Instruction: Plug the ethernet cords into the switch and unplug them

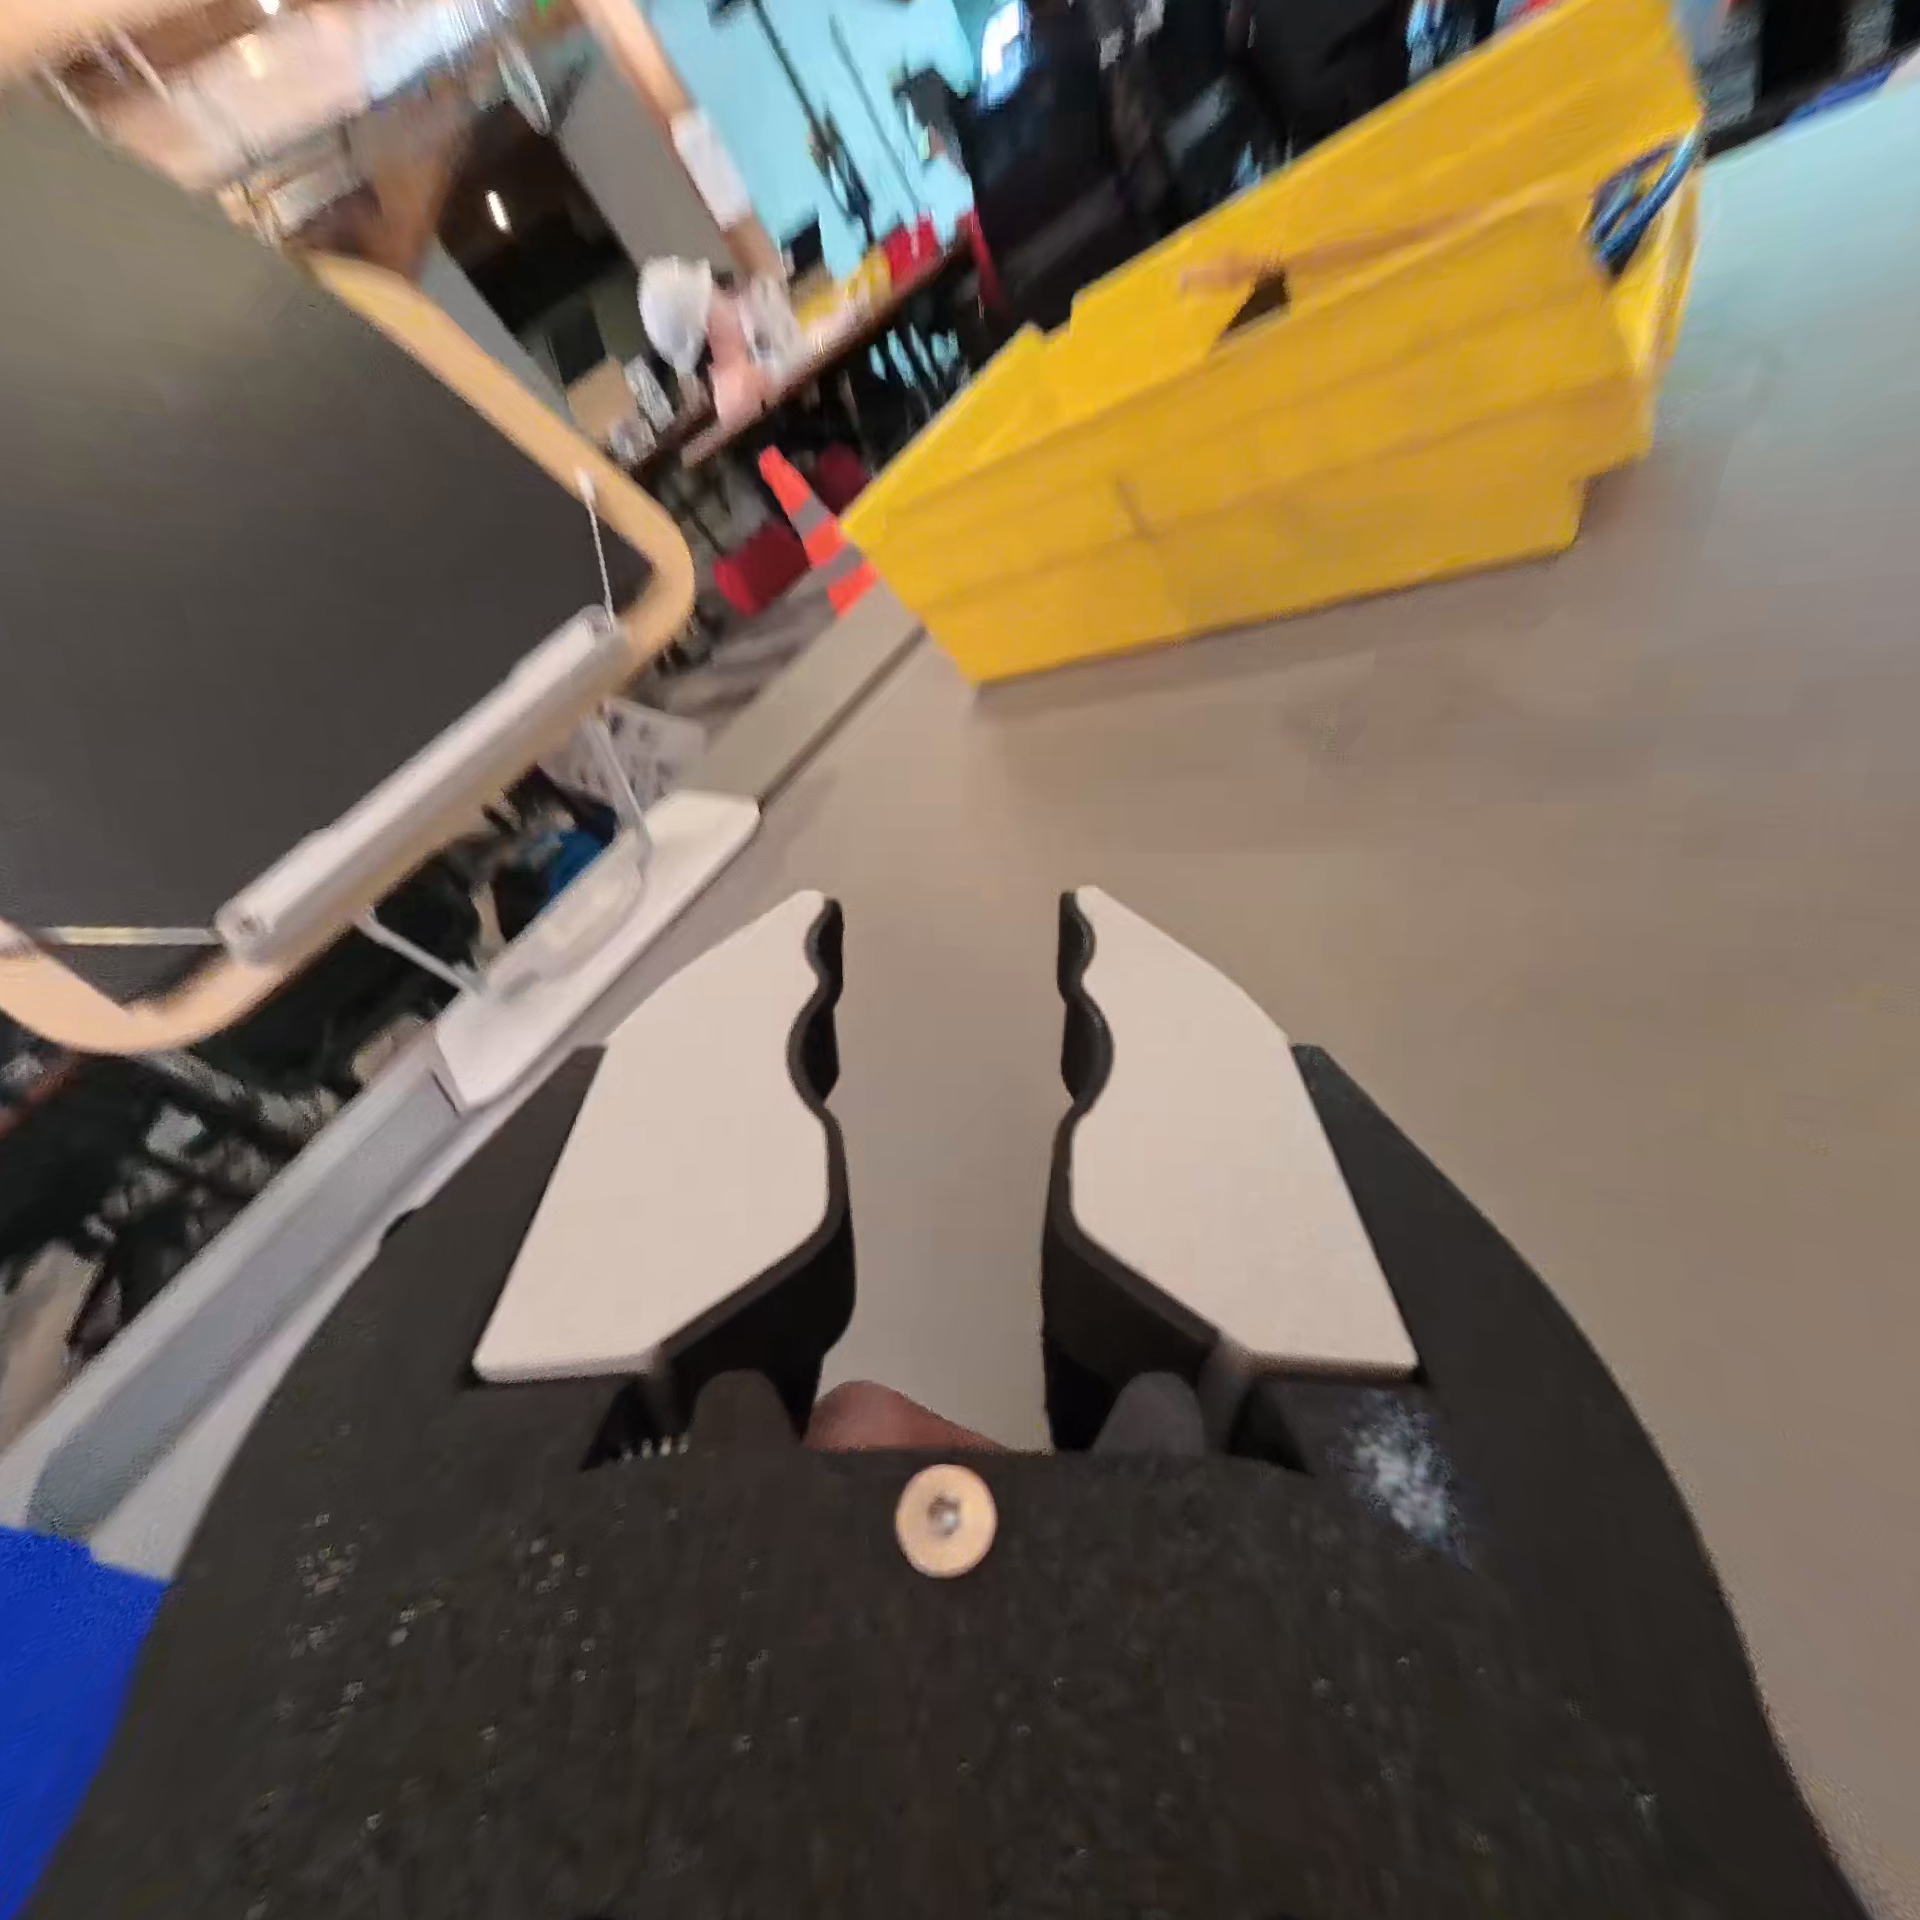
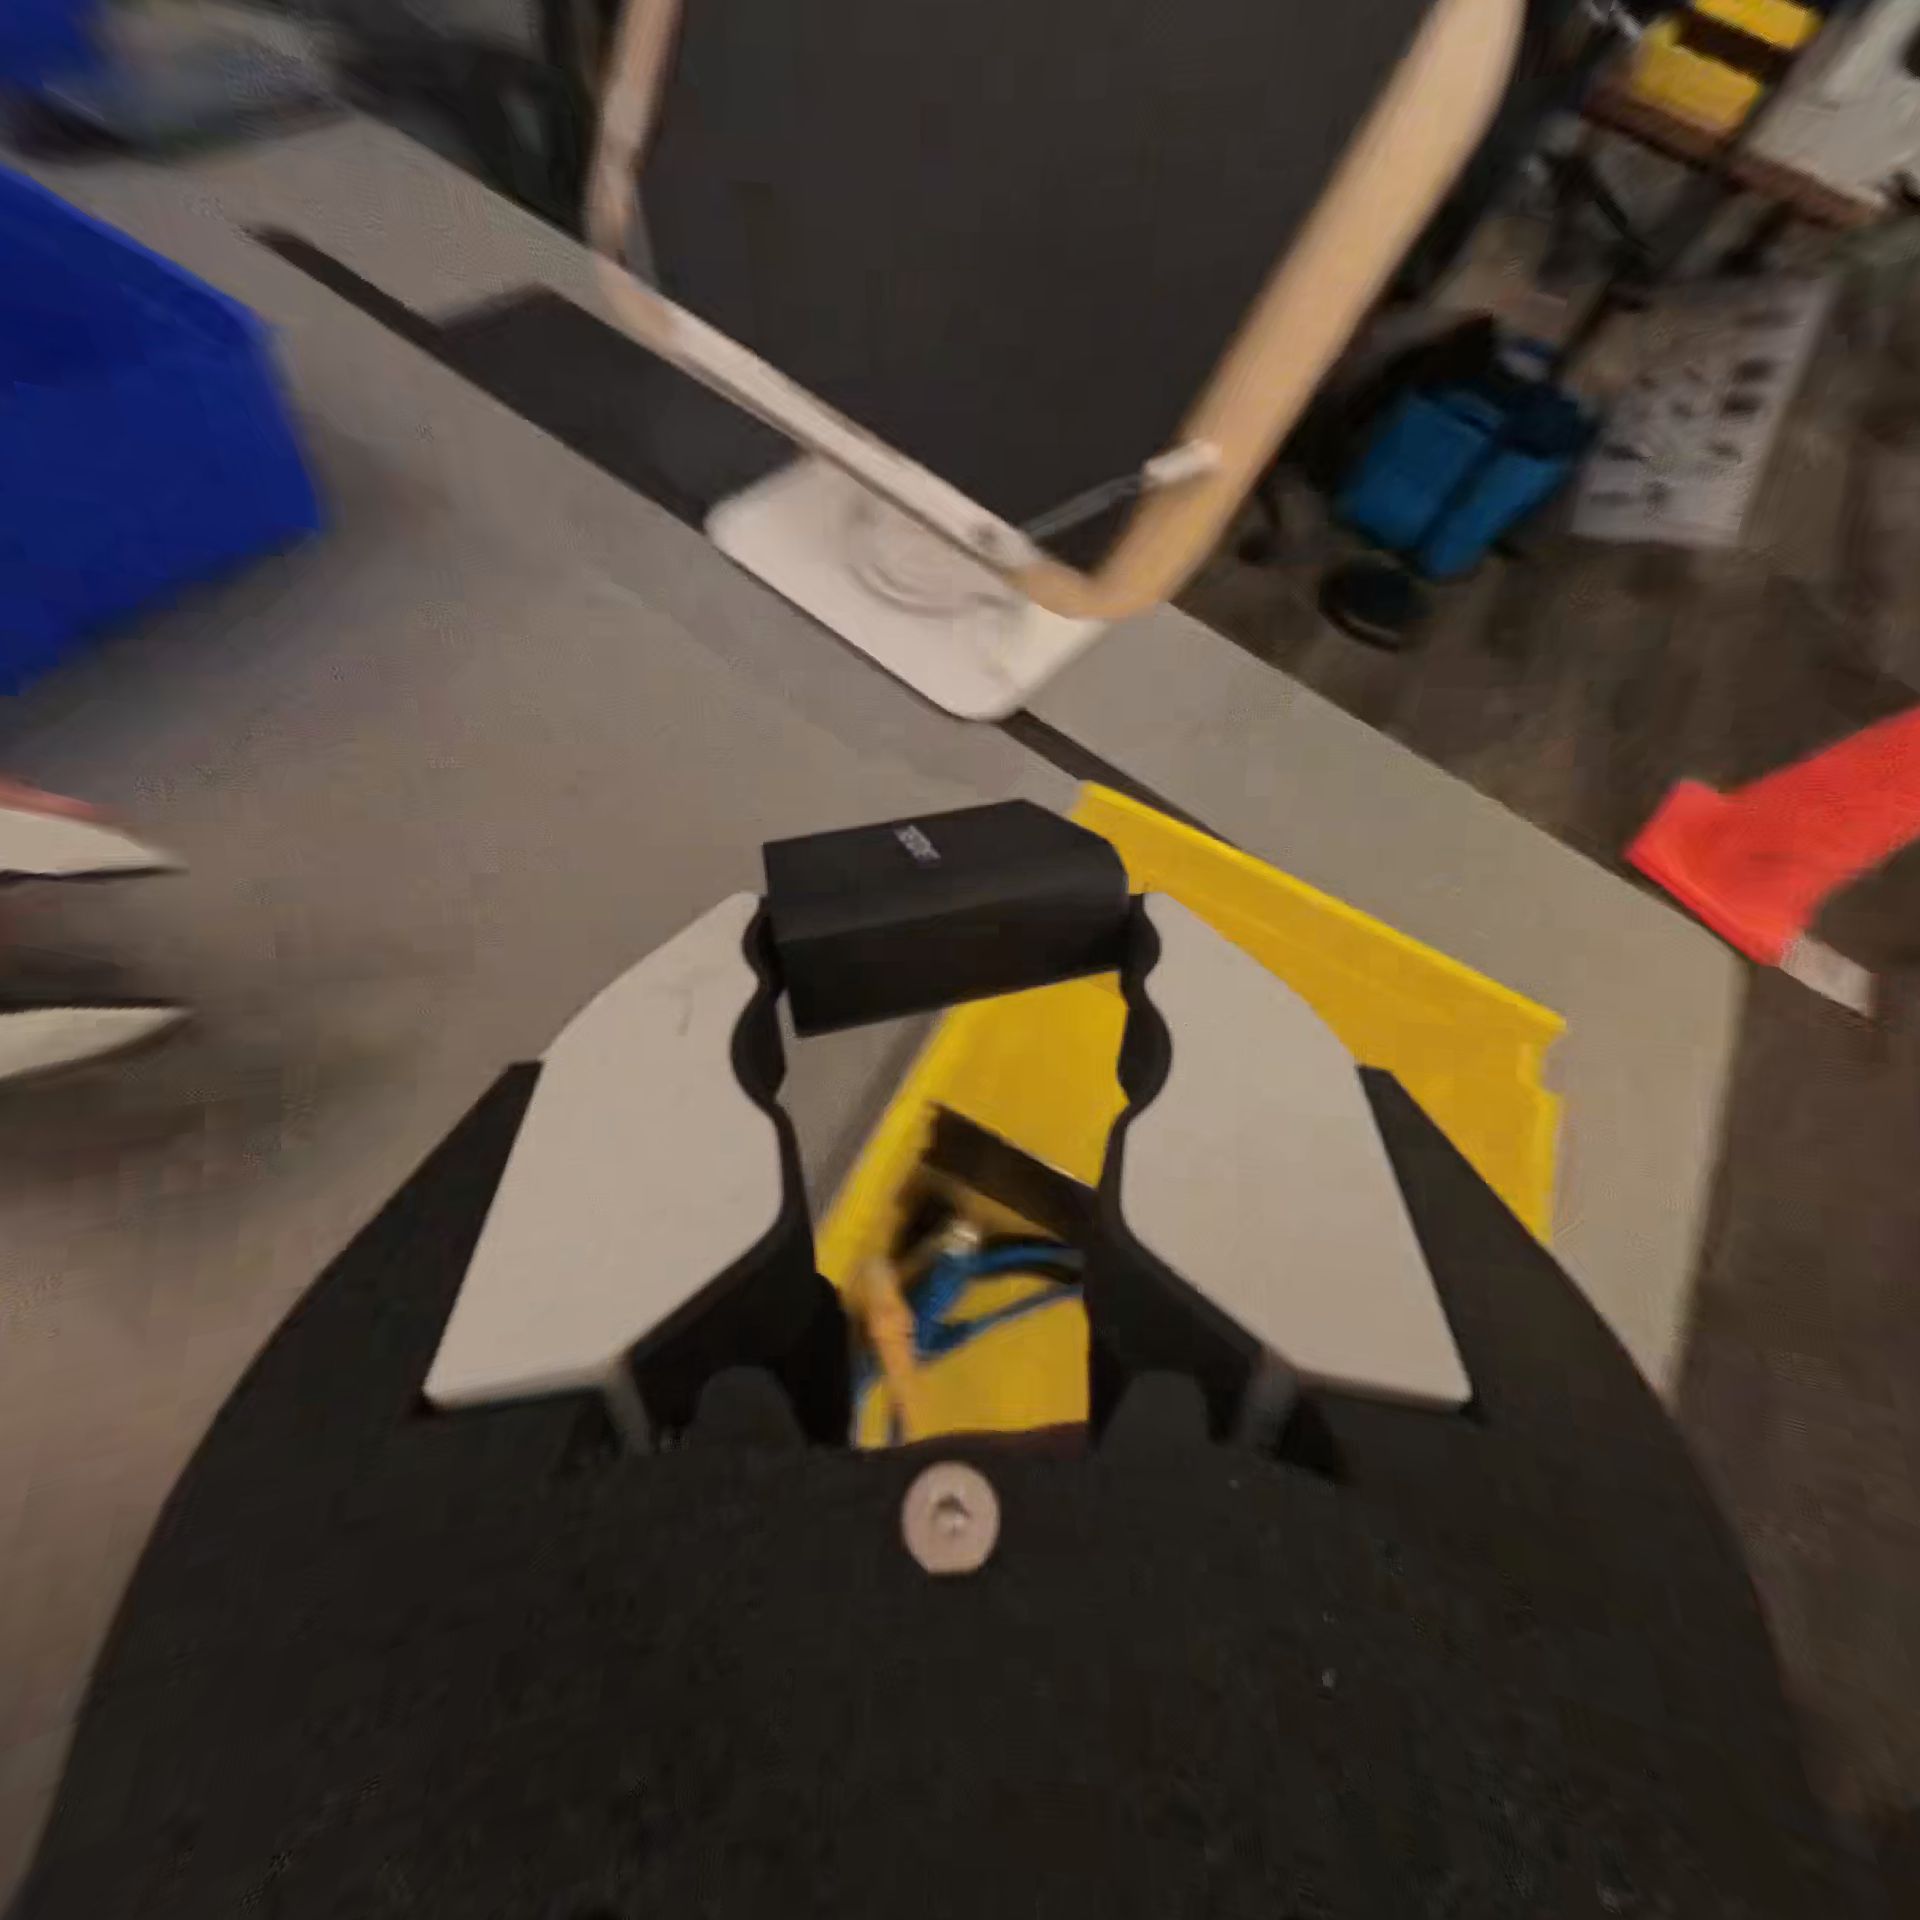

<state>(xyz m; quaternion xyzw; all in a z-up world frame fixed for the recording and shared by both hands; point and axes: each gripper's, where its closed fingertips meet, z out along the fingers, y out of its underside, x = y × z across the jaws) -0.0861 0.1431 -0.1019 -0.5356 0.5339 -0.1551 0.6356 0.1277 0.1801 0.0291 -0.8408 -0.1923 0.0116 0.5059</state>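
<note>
The left gripper hangs low over a grey bench, its two white-faced fingers parted with only bare bench surface showing in the gap between them. Ahead of the fingers and off to their right stands a yellow bin, well apart from the tips; blue cords poke up at its far right corner. To the left of the fingers, a dark panel in a pale wooden frame leans over the bench edge on a white base.

The right gripper is clamped on a small black box, the switch, which sits crosswise between the fingertips, tilted slightly, with both tips pressing its ends. Below the gripped switch, seen through the gap between the fingers, lies the open yellow bin with blue and yellow ethernet cords tangled inside it. Beyond the fingertips the same framed dark panel stands on its white base at the bench edge. Far left of the fingers is a blurred blue bin, and at the left border the white tips of the other gripper show, too smeared to judge. Off to the right, on the floor past the bench edge, lies an orange cone
</note>
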